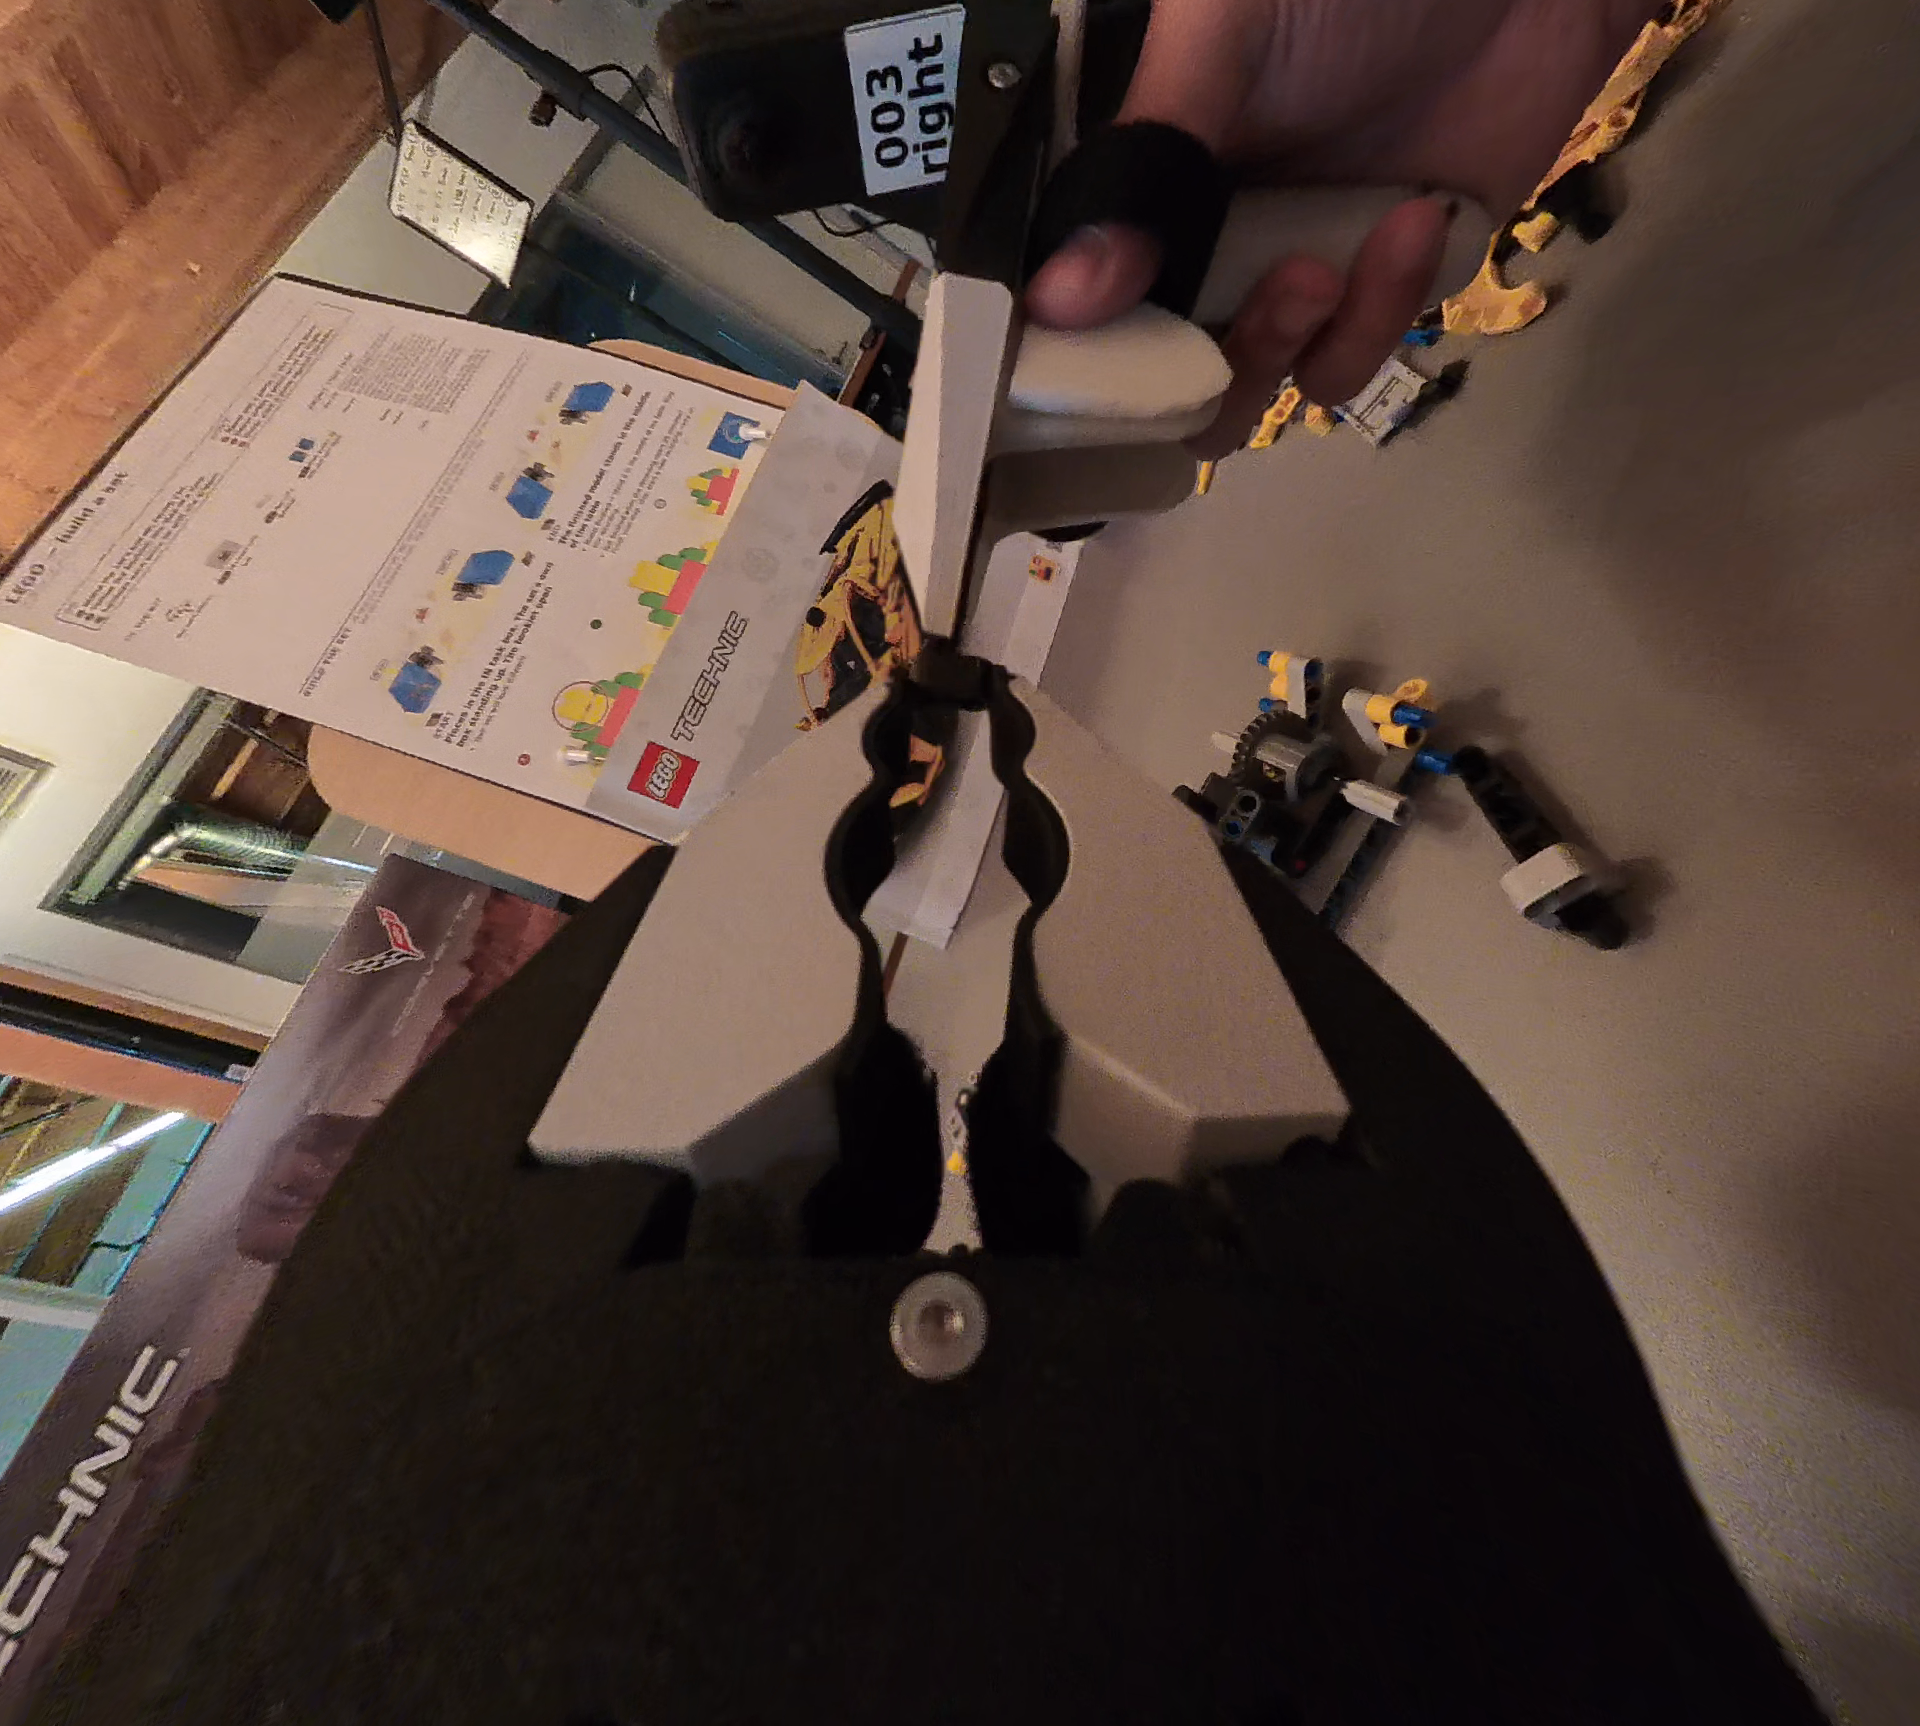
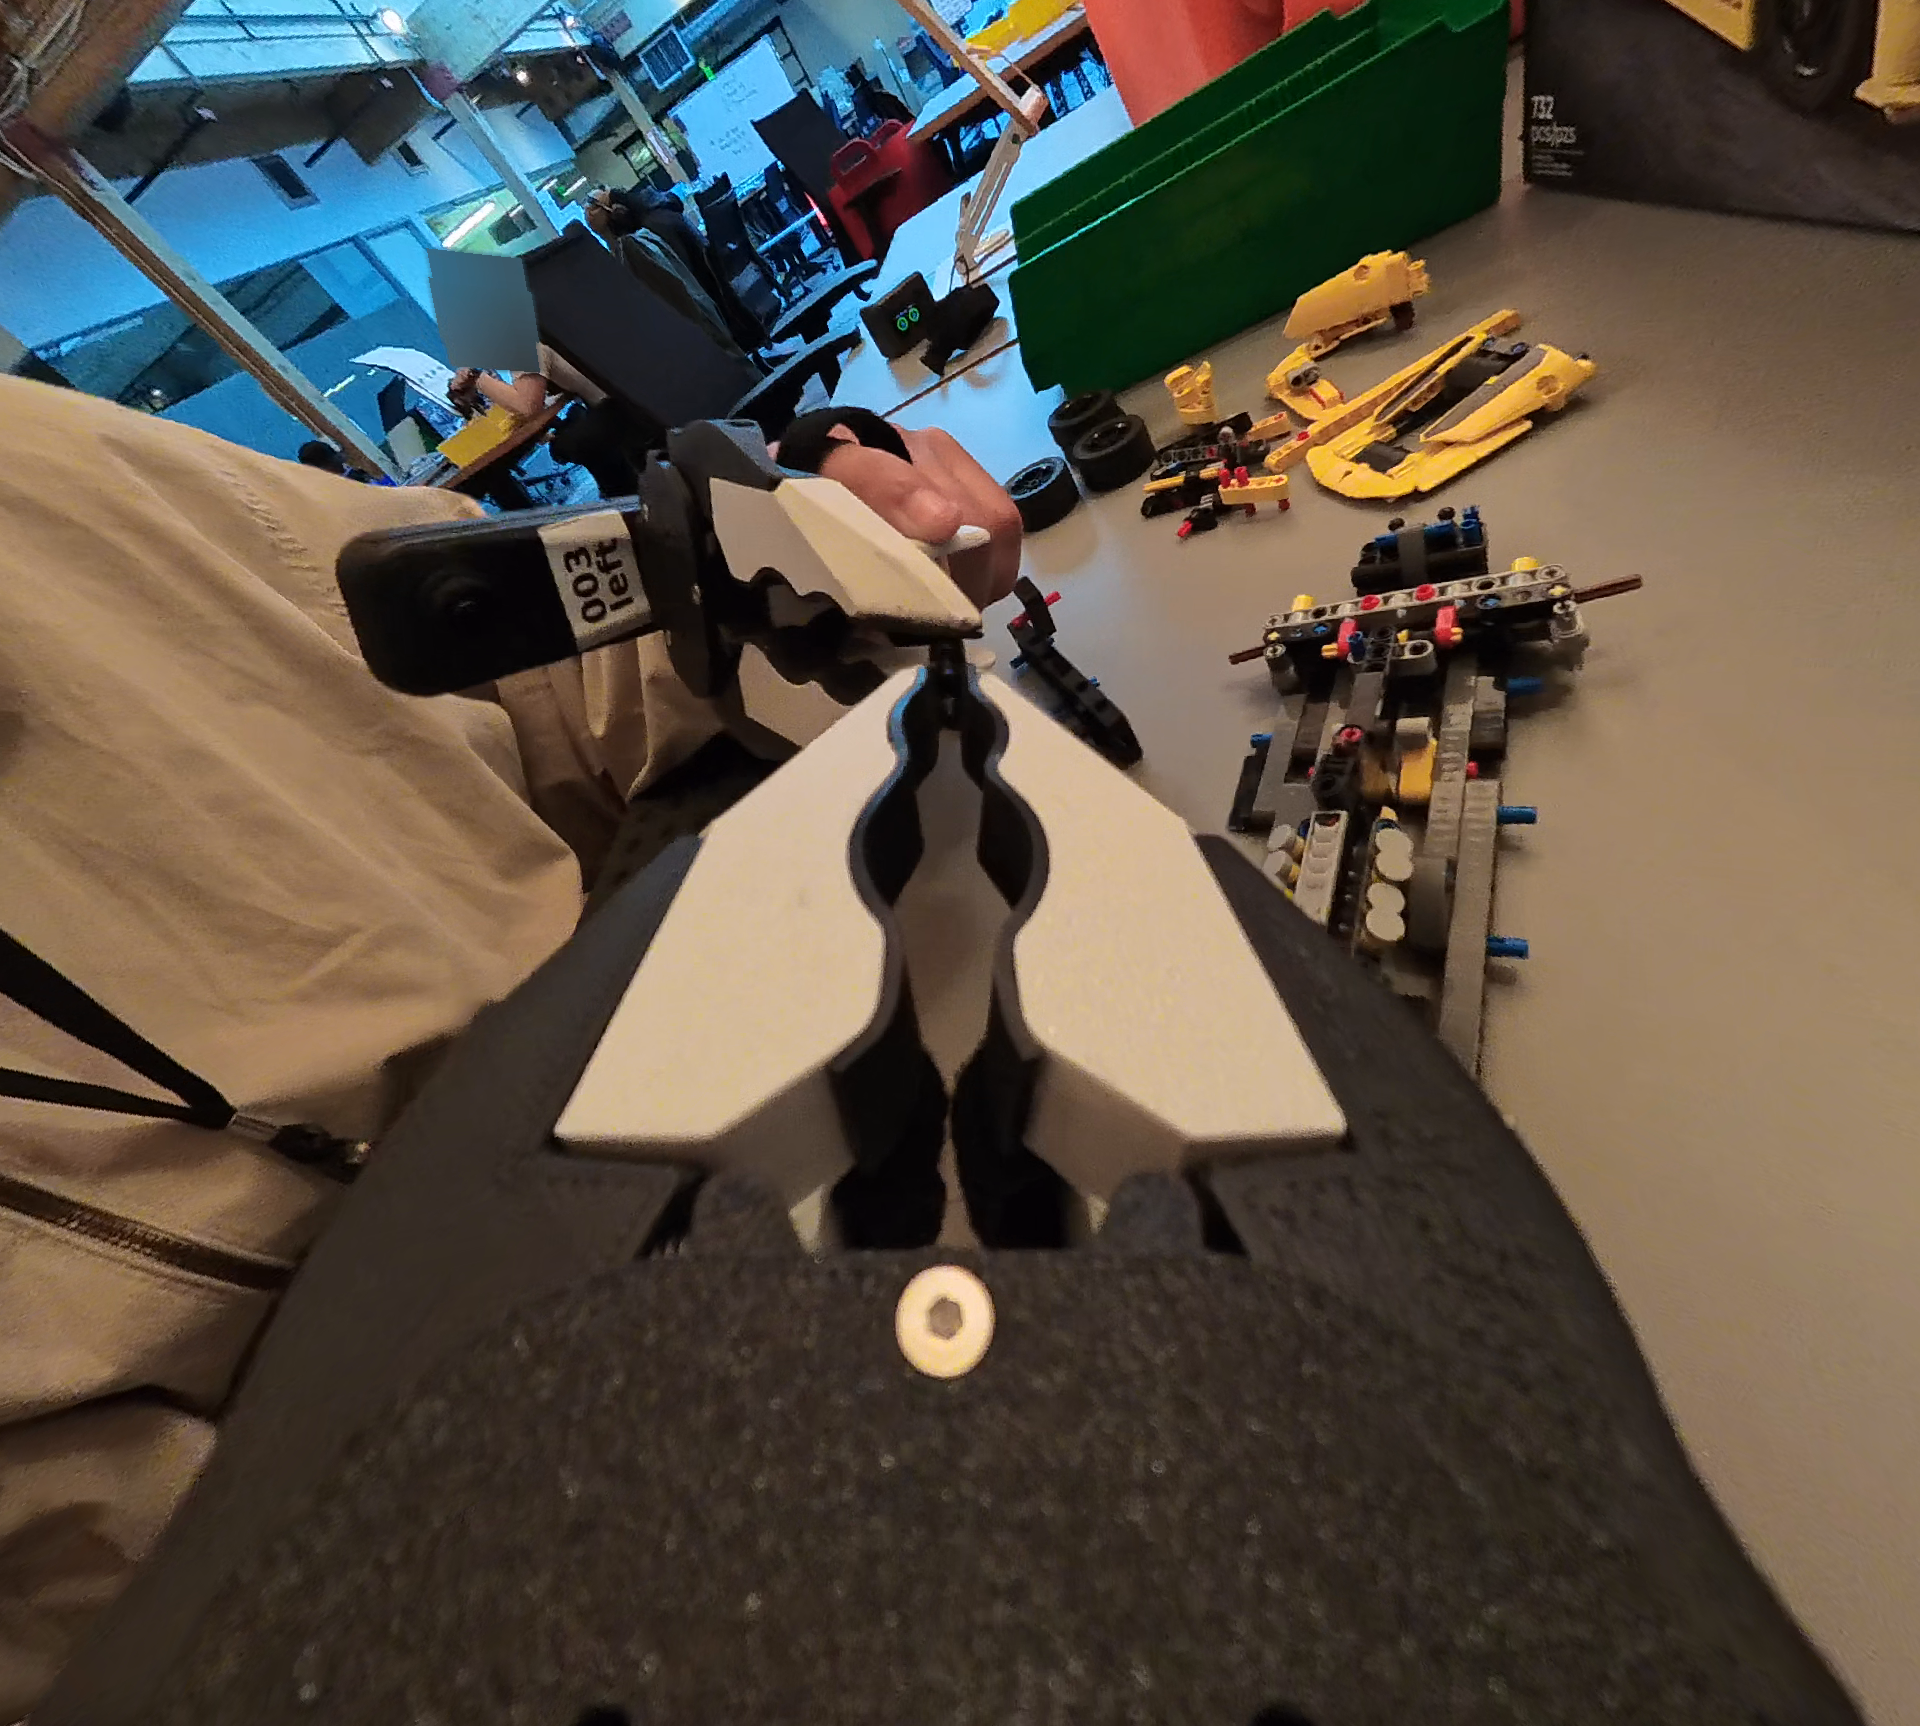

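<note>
While I am holding both tools up above the grey tabletop (image 2: 1714, 845), I am bringing their tips together on one small black piece (image 2: 948, 660). My left gripper (image 1: 940, 674) is standing with its jaws drawn together, pinching the piece at the very tips; my right gripper (image 2: 945, 684) is meeting it from the opposite side, jaws likewise drawn together on the same piece — the two tips are touching, so that each end is steadied against the other. What kind of piece it is, I cannot tell; it is too small and dark.

On the tabletop, the long grey chassis assembly (image 2: 1392, 803) is lying near my right side, with yellow body panels (image 2: 1434, 419) and black wheels (image 2: 1101, 440) toward the far edge, just beside the green bin (image 2: 1247, 222). An instruction booklet (image 1: 769, 637) is standing beyond the tips.
</note>
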